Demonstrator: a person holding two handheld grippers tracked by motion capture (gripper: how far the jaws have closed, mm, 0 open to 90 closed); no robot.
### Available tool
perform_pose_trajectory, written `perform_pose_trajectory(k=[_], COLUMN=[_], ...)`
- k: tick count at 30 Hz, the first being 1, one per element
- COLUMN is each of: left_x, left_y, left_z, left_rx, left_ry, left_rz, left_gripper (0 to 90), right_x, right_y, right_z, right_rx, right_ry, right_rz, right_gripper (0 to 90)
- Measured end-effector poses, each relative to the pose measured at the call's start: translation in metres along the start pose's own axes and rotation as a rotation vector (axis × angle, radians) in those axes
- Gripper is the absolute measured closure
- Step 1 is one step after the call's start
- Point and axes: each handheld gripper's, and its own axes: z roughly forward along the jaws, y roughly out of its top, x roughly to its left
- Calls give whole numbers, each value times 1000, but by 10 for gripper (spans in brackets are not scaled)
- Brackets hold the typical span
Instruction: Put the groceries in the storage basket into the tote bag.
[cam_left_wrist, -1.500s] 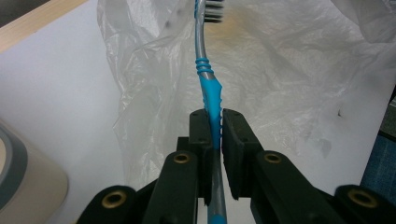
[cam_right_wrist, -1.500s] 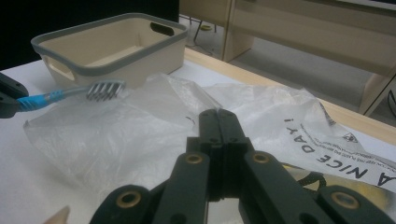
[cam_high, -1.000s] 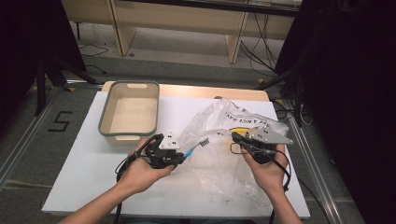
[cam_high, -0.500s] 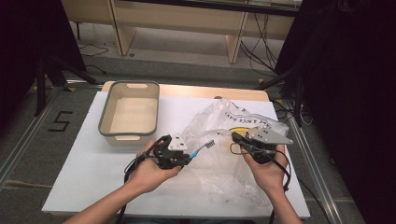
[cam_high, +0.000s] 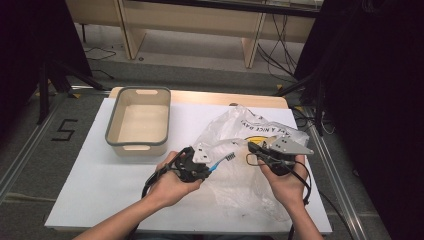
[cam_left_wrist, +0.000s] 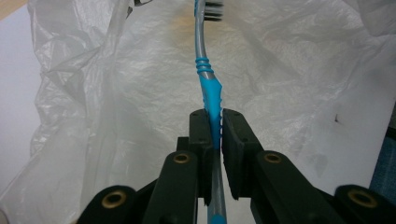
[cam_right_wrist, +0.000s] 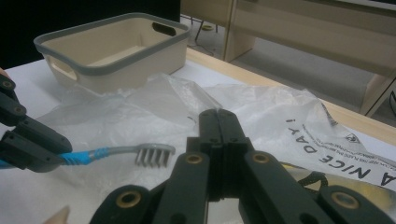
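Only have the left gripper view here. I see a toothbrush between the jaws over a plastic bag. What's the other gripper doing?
Observer: The right gripper has its jaws pressed together on the edge of the plastic bag, right of the toothbrush.
Operator: Any container on the table?
Observer: Yes, a beige bin with a grey rim sits upright at the far left of the white table, apart from the bag.
Operator: Which way do the bristles point?
Observer: In the right gripper view they point down toward the bag, the head sticking out level from the left gripper.
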Motion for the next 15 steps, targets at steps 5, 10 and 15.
perform_pose_trajectory(k=[5,10,15], left_x=[-3,-5,-5], left_y=[3,7,12], left_z=[11,22,32], left_rx=[17,25,25], left_ry=[19,43,50], left_rz=[-7,-8,-15], left_gripper=[821,822,821], right_x=[0,1,1], right_y=[0,0,0], right_z=[0,0,0], right_rx=[2,2,4], right_ry=[2,6,5], right_rz=[-1,-3,-6], right_gripper=[900,900,900])
